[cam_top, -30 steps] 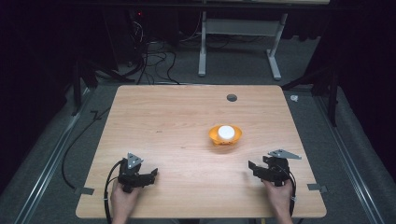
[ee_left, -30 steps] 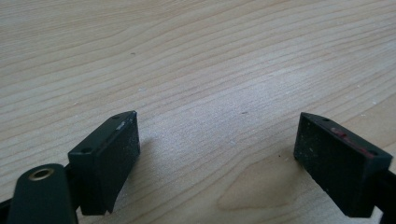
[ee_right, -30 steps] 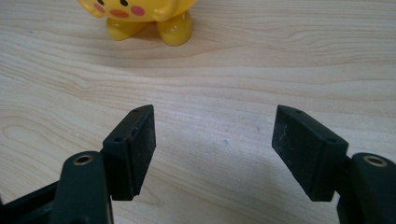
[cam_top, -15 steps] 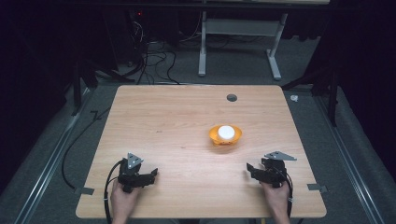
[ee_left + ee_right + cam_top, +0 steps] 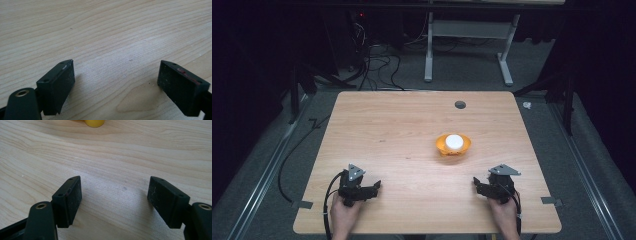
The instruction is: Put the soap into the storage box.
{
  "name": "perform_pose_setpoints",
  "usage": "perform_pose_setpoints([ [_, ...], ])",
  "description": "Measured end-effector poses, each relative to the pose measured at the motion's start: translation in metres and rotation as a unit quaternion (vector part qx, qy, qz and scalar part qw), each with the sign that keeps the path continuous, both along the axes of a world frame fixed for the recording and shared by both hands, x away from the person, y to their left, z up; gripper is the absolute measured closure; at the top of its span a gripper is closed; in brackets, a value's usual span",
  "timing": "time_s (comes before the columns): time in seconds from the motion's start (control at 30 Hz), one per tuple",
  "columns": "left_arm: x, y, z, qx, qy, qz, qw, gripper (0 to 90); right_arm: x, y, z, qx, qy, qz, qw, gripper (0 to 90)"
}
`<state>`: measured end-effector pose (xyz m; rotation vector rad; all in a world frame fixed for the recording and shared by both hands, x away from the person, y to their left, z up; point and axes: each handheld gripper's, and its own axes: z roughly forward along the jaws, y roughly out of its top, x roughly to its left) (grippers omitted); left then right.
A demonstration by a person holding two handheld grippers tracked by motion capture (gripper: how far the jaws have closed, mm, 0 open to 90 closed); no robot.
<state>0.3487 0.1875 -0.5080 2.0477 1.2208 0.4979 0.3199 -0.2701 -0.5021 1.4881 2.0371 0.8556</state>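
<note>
An orange bowl (image 5: 453,145) with a white round thing (image 5: 454,140) in it sits right of the table's middle; its base shows at the top edge of the right gripper view (image 5: 94,123). My left gripper (image 5: 374,187) (image 5: 116,63) rests near the front left, held by a hand, jaws wide open over bare wood. My right gripper (image 5: 477,184) (image 5: 115,180) rests near the front right, pointing towards the bowl from well short of it. Its jaws have just been opening and stand apart with nothing between them.
The wooden table (image 5: 402,125) has a dark round hole (image 5: 460,104) near its far edge. Grey tape tabs (image 5: 302,204) (image 5: 551,201) mark the front corners. Behind the table are floor cables (image 5: 372,65) and a white desk frame (image 5: 467,55).
My right gripper has shifted slightly towards the front edge. The left gripper and the bowl have stayed where they were.
</note>
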Motion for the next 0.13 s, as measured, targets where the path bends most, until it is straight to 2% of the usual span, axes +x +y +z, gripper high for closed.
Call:
perform_pose_setpoints([
  [0.13,0.0000,0.0000,0.0000,0.000,0.000,0.000,1.0000,14.7,0.0001,-0.0001,0.0000,-0.001,0.000,0.001,1.0000,28.2],
])
